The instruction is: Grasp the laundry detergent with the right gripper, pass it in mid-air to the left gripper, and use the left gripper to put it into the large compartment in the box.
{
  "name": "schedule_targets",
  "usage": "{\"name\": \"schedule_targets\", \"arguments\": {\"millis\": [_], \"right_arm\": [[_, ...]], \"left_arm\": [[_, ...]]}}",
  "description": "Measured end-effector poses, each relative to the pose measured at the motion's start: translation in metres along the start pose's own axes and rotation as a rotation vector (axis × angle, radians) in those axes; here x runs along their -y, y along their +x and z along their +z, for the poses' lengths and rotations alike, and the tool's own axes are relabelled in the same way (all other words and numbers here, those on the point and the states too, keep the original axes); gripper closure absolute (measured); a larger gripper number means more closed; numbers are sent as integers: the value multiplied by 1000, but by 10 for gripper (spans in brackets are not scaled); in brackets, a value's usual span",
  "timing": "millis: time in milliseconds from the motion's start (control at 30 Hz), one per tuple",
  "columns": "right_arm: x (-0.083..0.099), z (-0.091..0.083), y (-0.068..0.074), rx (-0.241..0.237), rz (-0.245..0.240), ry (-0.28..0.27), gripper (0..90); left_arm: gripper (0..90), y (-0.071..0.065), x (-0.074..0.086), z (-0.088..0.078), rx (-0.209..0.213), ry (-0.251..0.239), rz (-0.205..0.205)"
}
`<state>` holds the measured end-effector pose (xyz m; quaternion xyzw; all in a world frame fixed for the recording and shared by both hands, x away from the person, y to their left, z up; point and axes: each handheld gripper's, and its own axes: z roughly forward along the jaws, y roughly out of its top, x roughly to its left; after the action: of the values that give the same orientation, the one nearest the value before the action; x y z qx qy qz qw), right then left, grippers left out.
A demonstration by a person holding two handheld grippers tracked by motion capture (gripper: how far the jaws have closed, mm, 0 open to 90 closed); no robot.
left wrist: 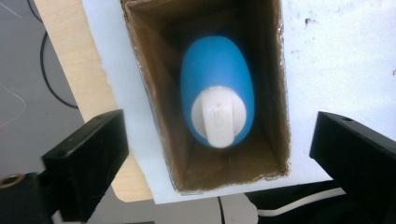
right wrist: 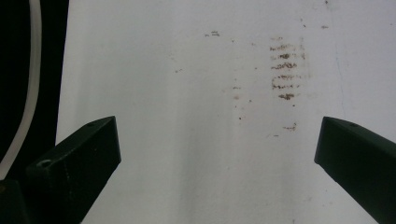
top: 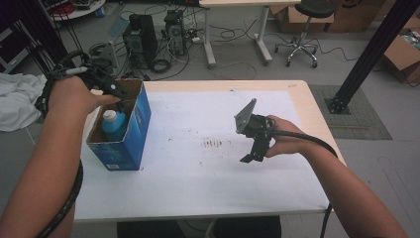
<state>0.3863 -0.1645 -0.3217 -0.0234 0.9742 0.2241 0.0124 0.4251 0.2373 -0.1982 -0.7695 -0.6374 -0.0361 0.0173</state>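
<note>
Left tongs (left wrist: pixel 219 144) open above bottle (left wrist: pixel 217 93), base hidden.

No words, numbers or signs can be read here. The tall blue cardboard box (top: pixel 130 130) has a small pale patch of print low on its front side, but it is too tiny and blurry to make out. The blue plastic bottle with a white cap (left wrist: pixel 217 98) inside the box shows no label from above. The white paper sheet (right wrist: pixel 196 140) on the desk has some brown smudgy marks on it, and they are not letters. The brown cardboard boxes (top: pixel 403 57) on the floor far behind show no print that can be read.
</note>
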Motion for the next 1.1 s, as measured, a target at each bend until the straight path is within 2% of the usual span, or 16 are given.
{"name": "schedule_targets", "arguments": {"millis": [333, 500, 567, 633, 800, 967, 1000, 1100], "right_arm": [[-1, 0, 1, 4, -1, -3, 0], [-1, -1, 0, 3, 1, -2, 0], [-1, -2, 0, 4, 0, -1, 0], [-1, -2, -1, 4, -2, -1, 0], [0, -4, -1, 3, 6, 4, 0], [1, -6, -1, 4, 12, 21, 0], [1, -7, -1, 4, 12, 24, 0], [2, -9, -1, 9, 19, 29, 0]], "left_arm": [[23, -2, 3, -9, 0, -5, 17], [2, -6, 4, -18, -2, -14, 49], [2, -9, 4, -23, 0, -27, 74], [1, -14, 4, -27, 14, -38, 109], [1, -33, 2, -37, 45, -69, 240], [1, -60, 0, -43, 64, -62, 407], [1, -68, 0, -43, 75, -65, 452], [1, -81, -1, -43, 99, -58, 516]]}}
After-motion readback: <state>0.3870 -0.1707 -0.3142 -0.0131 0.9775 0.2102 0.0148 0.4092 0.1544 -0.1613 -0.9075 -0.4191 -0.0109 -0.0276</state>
